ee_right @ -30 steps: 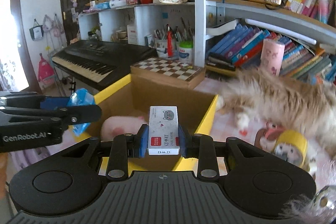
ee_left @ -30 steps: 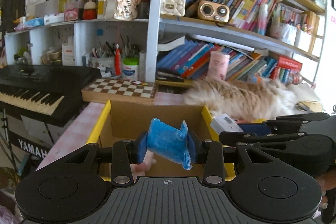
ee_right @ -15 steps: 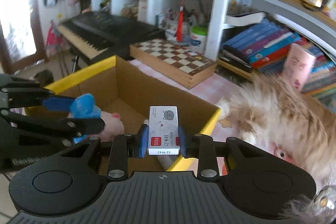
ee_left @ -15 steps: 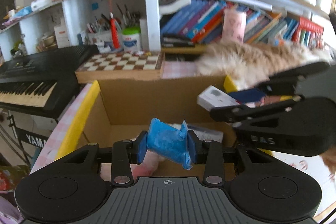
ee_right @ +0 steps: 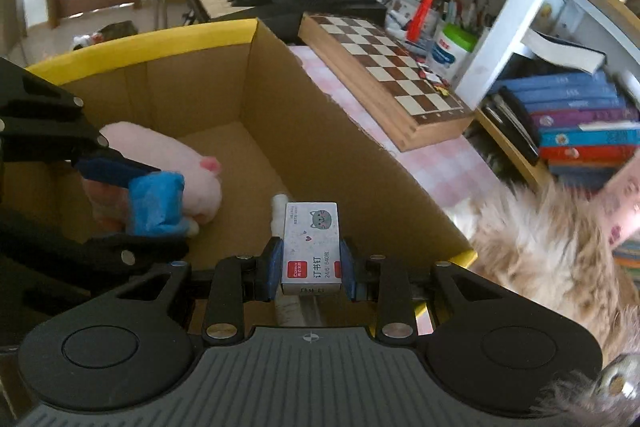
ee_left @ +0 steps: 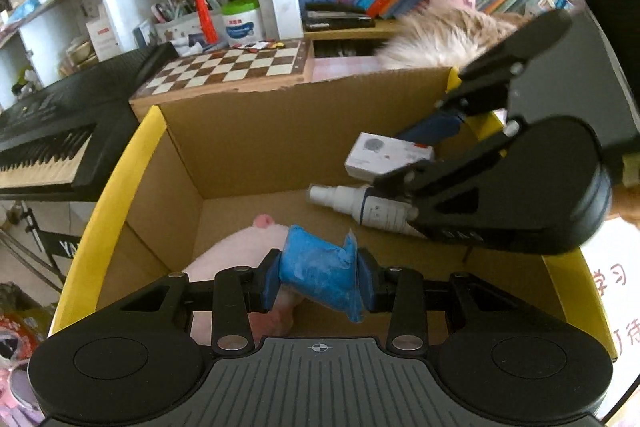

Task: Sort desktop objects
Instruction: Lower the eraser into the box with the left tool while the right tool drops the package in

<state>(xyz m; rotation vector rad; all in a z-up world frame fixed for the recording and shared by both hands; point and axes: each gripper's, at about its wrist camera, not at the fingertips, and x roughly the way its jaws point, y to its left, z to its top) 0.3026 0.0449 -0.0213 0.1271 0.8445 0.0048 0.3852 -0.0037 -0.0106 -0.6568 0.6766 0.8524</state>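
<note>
Our left claw (ee_left: 320, 277) is clamped on a crumpled blue packet (ee_left: 322, 273), which sits squarely between the two blue pads and juts a little forward of them. Our right claw (ee_right: 308, 269) is pinching a small white staple box (ee_right: 311, 247) by its long sides, with the cat drawing facing up.

We hold both claws over the open cardboard box (ee_left: 256, 135), whose side rims are yellow. Below the blue packet lies a pink plush toy (ee_left: 240, 251) on the box floor, toward the left wall. Beneath the staple box we see a white spray bottle (ee_left: 360, 205) lying on its side near the far right corner. Between the plush toy and the bottle the brown floor shows bare, and that is our widest open patch.

Outside the box, a chessboard (ee_right: 384, 63) touches the far wall, a keyboard (ee_left: 48, 139) stands off to the left, and a furry cat (ee_right: 544, 239) lies just beside the right rim.
</note>
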